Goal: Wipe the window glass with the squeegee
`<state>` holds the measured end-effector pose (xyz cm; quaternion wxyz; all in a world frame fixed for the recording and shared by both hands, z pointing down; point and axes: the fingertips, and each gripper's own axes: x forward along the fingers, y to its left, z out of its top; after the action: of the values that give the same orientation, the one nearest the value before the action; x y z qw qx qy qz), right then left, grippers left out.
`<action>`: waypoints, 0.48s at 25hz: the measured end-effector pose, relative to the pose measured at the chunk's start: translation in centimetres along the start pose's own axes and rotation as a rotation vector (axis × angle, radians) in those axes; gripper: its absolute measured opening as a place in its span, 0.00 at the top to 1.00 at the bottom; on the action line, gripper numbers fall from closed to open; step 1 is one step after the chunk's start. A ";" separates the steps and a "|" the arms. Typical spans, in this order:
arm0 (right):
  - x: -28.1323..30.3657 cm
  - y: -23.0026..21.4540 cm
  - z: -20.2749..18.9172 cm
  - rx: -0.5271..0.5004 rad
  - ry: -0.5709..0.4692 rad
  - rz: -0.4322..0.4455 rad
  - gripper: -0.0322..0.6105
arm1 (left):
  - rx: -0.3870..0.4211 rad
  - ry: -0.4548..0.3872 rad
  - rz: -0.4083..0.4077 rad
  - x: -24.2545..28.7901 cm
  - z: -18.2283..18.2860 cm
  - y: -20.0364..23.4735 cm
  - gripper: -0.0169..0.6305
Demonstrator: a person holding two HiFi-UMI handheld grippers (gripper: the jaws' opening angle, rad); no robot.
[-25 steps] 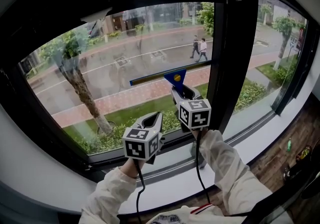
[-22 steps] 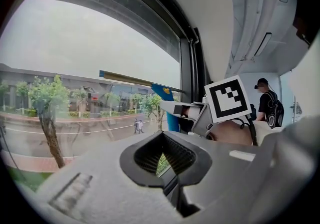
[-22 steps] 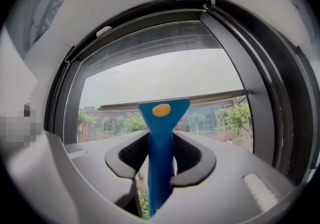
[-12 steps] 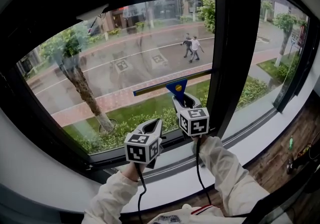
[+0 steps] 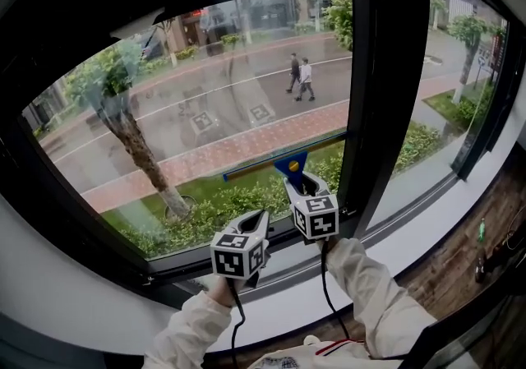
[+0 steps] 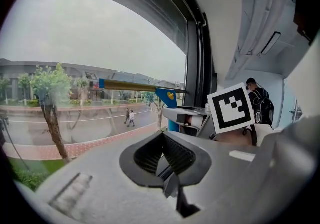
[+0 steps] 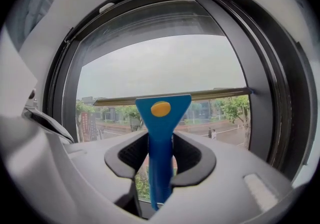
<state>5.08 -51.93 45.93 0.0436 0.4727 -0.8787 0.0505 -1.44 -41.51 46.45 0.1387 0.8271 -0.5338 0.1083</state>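
The window glass (image 5: 205,113) fills most of the head view, a wide pane in a dark window frame (image 5: 366,88) with a street, trees and walkers beyond it. The wiping looks to be well into a downward stroke. The squeegee (image 5: 288,163) sits low on the pane, its blade against the glass a little above the bottom of the frame, and its right end is almost at the upright post. The next move probably calls for drawing the blade down the last strip to the sill with even pressure. It would then be lifted off and carried left for a fresh pass, as the glass to the left looks hazy and streaked. The squeegee has a long thin blade, olive to brass in colour and tilted slightly up to the right. It sits on a blue fan-shaped head with a round yellow spot and a narrow blue handle. The right claw (image 7: 160,155) is clamped on that handle just below the head. The left claw (image 6: 162,155), lower and just beside it, has its jaws together on nothing and points at the glass.
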 end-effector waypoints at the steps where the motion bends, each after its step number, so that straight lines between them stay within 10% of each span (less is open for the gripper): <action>1: 0.1 0.0 -0.7 -0.002 0.010 -0.001 0.72 | -0.003 0.006 -0.004 0.2 -0.4 -0.1 0.97; 12: 0.6 -0.2 -8.7 0.004 0.114 0.008 0.72 | -0.038 0.091 -0.053 1.7 -5.9 -1.3 0.97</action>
<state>5.20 -51.37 54.64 0.0924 0.4657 -0.8765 0.0793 0.23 -40.40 52.37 0.1812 0.8323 -0.5070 0.1319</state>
